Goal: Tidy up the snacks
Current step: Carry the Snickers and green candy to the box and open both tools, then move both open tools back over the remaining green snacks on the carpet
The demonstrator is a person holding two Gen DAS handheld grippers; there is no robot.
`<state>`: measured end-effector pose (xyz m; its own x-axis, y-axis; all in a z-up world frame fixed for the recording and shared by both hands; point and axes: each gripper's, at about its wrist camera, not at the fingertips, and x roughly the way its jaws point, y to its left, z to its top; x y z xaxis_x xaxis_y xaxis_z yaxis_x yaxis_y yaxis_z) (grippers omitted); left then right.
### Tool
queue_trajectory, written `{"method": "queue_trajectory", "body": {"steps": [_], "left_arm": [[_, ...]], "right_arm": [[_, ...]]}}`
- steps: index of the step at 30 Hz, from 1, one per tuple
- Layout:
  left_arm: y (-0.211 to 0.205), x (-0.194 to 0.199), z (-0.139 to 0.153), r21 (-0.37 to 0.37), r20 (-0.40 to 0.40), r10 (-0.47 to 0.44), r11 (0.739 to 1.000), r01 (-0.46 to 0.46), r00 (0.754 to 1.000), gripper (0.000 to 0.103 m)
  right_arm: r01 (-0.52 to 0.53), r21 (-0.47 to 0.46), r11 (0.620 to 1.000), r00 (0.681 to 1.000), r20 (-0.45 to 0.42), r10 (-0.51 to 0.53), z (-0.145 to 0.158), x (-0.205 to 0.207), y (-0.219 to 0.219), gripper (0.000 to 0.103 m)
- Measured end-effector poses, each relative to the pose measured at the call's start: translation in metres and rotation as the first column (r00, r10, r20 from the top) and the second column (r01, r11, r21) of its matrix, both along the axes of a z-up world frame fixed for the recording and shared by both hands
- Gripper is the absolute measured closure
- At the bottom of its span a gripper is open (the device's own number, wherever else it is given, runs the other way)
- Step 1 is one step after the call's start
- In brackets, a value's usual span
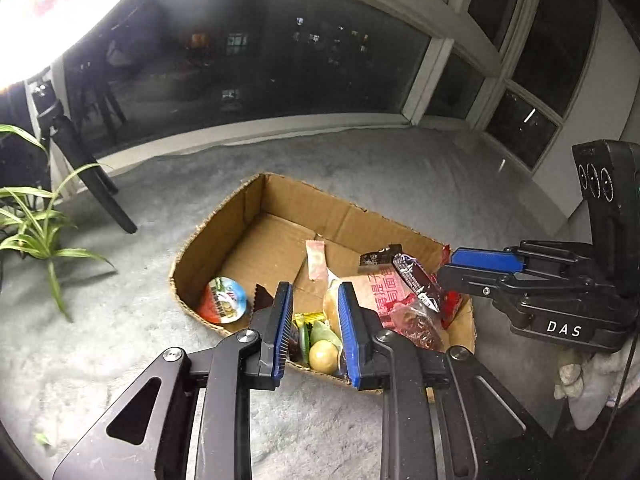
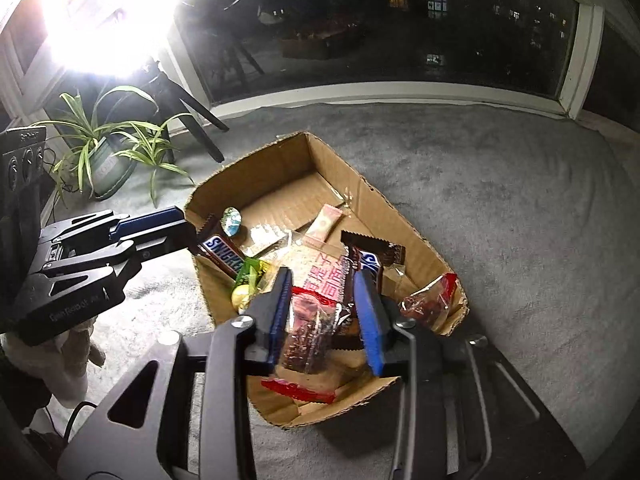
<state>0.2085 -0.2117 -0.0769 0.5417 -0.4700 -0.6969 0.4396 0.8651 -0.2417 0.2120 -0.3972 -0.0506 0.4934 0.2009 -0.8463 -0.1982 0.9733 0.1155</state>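
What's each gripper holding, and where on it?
Left gripper pinches the Snickers bar by its end. Right gripper: packets lie between its jaws; a grip cannot be told.

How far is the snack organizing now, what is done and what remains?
Done: the snacks, such as the Snickers bar and jelly cup, lie in the cardboard box; none shows on the carpet. In hand: the right claw stands open around a clear red-ended packet; the left claw holds nothing. Left: perhaps tidying the jumbled pile.
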Motion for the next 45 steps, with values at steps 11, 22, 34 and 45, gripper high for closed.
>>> {"method": "queue_trajectory", "body": {"steps": [11,22,34,45], "left_arm": [[0.047,-0.024,0.030,-0.005,0.077,0.070,0.998,-0.070,0.995,0.081],[0.163,-0.077,0.037,0.011,0.097,0.266,0.963,-0.268,0.959,0.081],[0.252,-0.178,-0.024,0.090,-0.072,0.432,0.900,-0.426,0.899,0.082],[0.246,-0.219,-0.078,0.153,-0.189,0.388,0.919,-0.363,0.902,0.074]], "right_arm": [[-0.101,0.040,0.994,0.992,0.080,0.097,0.023,-0.010,0.039,0.035],[-0.292,0.030,0.956,0.953,0.095,0.288,0.022,-0.019,0.116,0.035],[-0.552,0.007,0.834,0.833,0.029,0.552,-0.001,-0.045,0.229,0.035],[-0.655,0.005,0.756,0.755,-0.031,0.655,-0.022,-0.059,0.289,0.035]]}}
